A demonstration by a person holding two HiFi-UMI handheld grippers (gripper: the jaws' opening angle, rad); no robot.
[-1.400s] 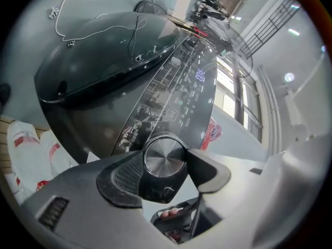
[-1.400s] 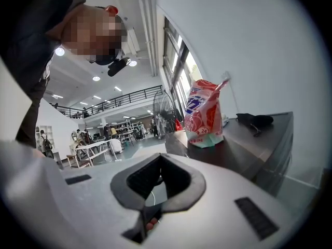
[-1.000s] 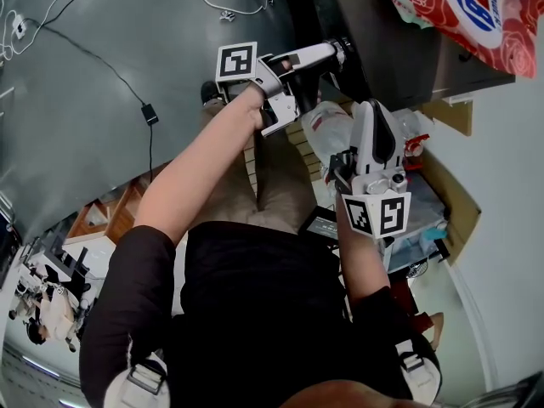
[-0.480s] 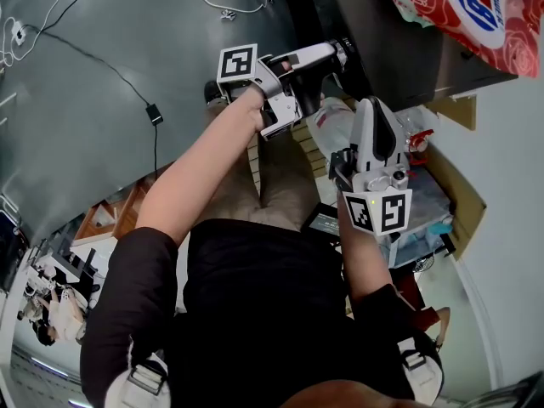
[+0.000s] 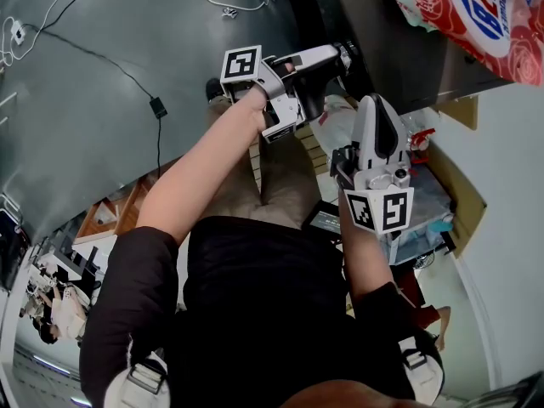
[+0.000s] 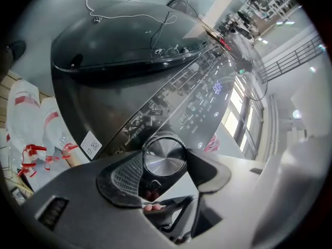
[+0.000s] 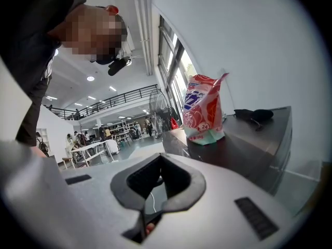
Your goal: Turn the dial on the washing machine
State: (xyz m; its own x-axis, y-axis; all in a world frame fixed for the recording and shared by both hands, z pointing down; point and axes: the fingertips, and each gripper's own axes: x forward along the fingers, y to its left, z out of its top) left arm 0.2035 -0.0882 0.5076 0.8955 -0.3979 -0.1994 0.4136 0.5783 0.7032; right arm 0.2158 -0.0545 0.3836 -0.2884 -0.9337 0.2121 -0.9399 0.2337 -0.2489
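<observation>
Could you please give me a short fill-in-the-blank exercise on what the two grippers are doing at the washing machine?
1. The left gripper is shut on the washing machine's round silver ____.
2. The right gripper, held off the machine with its jaws together, grips ____.
3. In the right gripper view a red-and-white ____ stands on a dark top.

Missing words: dial; nothing; bag.
</observation>
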